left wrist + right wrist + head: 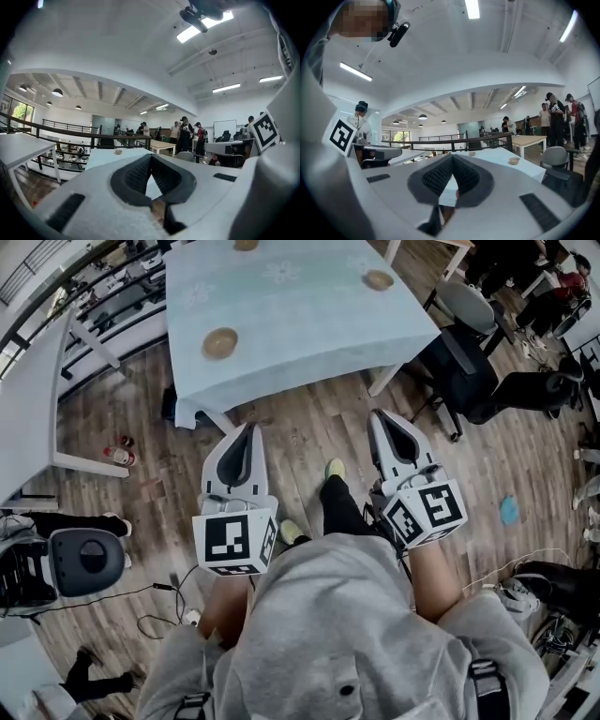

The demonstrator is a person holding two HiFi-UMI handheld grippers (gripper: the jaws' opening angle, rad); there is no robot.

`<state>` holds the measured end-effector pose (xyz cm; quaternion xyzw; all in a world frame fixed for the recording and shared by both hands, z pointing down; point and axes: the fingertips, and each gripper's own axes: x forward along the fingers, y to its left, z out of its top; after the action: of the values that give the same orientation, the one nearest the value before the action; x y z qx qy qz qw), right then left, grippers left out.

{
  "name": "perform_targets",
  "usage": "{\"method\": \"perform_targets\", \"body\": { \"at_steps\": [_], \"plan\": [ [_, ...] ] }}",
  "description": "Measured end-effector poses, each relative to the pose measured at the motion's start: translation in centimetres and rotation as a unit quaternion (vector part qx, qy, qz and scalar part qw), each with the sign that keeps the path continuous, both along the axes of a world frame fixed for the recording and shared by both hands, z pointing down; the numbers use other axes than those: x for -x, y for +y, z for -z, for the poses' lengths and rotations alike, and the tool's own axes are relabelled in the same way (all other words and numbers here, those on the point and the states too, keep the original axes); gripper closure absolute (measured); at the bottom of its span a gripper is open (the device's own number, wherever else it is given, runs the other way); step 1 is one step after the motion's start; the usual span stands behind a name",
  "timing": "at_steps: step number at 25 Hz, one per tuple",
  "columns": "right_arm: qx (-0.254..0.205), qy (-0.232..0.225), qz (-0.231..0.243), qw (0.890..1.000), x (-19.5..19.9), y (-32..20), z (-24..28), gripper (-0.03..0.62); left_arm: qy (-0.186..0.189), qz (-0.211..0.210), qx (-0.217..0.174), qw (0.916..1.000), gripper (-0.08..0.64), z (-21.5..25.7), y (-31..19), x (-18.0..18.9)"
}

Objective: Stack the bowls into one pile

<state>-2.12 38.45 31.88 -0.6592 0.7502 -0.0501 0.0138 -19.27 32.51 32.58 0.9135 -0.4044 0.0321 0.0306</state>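
Note:
Three shallow brown bowls stand apart on a table (pixel 300 343) with a pale blue cloth: one near the front left (pixel 220 342), one at the right (pixel 378 279), one at the far edge (pixel 247 244). My left gripper (pixel 250 427) and right gripper (pixel 377 414) hang over the wood floor, short of the table's front edge, both pointing level at it. Each is shut with nothing between its jaws. The left gripper view shows its closed tips (pixel 151 156) and one far bowl (pixel 118 151). The right gripper view shows its closed tips (pixel 452 157) and two bowls (pixel 514 161) (pixel 472 153).
Office chairs (pixel 469 362) stand at the table's right corner. A white table (pixel 28 399) runs along the left. My feet (pixel 335 468) are between the grippers. Cables (pixel 159 601) lie on the floor at the left. Several people (pixel 186 133) stand beyond the table.

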Motion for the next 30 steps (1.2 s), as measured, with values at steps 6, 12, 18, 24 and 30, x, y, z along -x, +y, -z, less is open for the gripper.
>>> {"method": "perform_targets", "body": {
  "at_steps": [6, 12, 18, 24, 30],
  "plan": [
    [-0.003, -0.002, -0.011, 1.0, -2.2, -1.7, -0.9, 0.568, -0.006, -0.01, -0.007, 0.9999, 0.545, -0.4, -2.1, -2.2],
    [-0.012, -0.014, -0.011, 1.0, -7.1, -8.3, -1.9, 0.568, -0.017, -0.013, -0.019, 0.9996, 0.545, -0.6, -8.3, -7.0],
    [0.013, -0.018, -0.011, 1.0, -11.6, -13.6, -4.2, 0.568, -0.028, -0.018, 0.003, 0.9994, 0.545, -2.2, -13.7, -11.7],
    [0.013, 0.02, -0.016, 1.0, -14.7, -17.1, -5.0, 0.566, -0.04, -0.018, 0.025, 0.9987, 0.545, -4.5, -17.9, -14.6],
    [0.015, 0.005, -0.032, 0.999, -17.5, -20.6, -4.7, 0.566, -0.044, -0.018, 0.035, 0.9983, 0.545, -5.4, -21.3, -16.8]
  ]
}}
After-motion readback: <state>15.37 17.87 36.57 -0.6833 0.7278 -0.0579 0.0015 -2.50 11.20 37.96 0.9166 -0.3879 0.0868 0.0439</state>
